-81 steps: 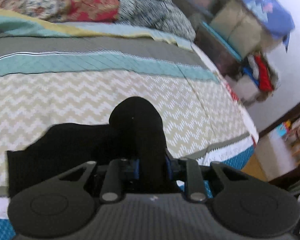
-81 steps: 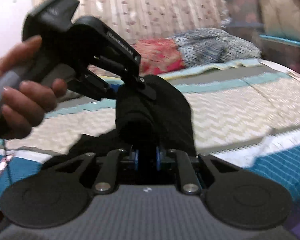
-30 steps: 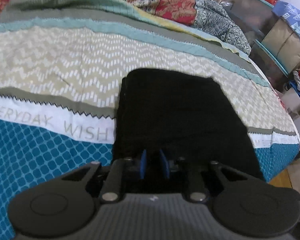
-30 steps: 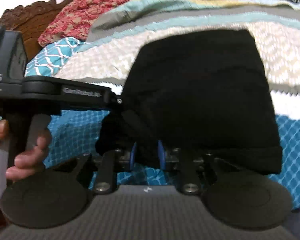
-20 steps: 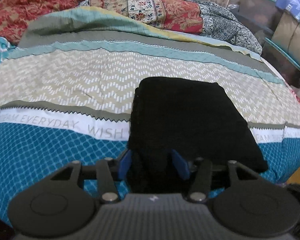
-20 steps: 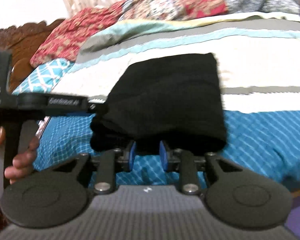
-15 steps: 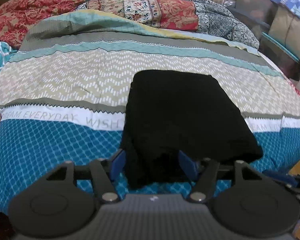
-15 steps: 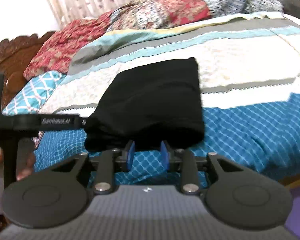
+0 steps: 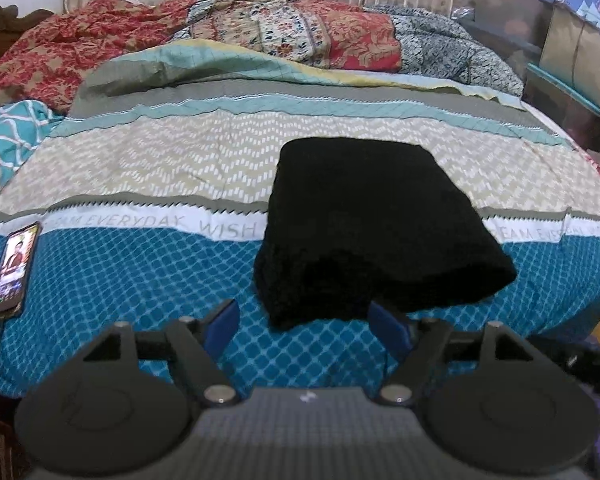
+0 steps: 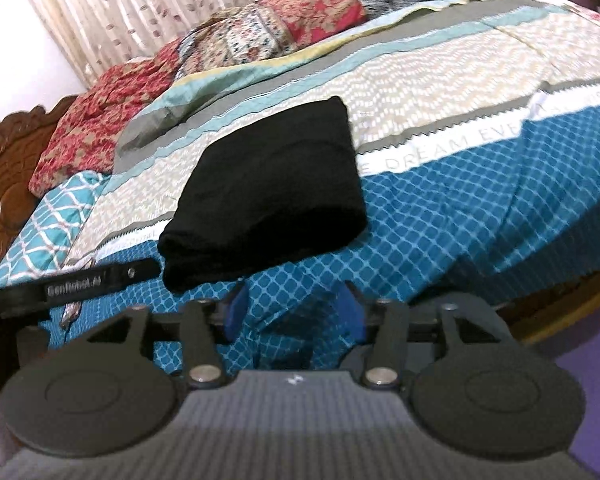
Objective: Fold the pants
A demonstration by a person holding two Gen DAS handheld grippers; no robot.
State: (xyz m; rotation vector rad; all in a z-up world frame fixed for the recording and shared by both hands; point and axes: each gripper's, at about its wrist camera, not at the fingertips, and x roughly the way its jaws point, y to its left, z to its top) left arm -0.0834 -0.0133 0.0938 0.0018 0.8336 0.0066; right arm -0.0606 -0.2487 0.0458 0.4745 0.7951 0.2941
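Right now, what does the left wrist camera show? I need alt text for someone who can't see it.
Black pants, folded into a thick rectangle, lie on a bed's patterned bedspread, just beyond the left gripper, whose blue-tipped jaws are opening with nothing between them. A phone with a lit screen rests at the left edge, and rumpled floral quilts are piled at the back.

Left hand-held gripper (image 9: 306, 326) jaws opening, empty; right hand-held gripper (image 10: 294, 312) likewise.
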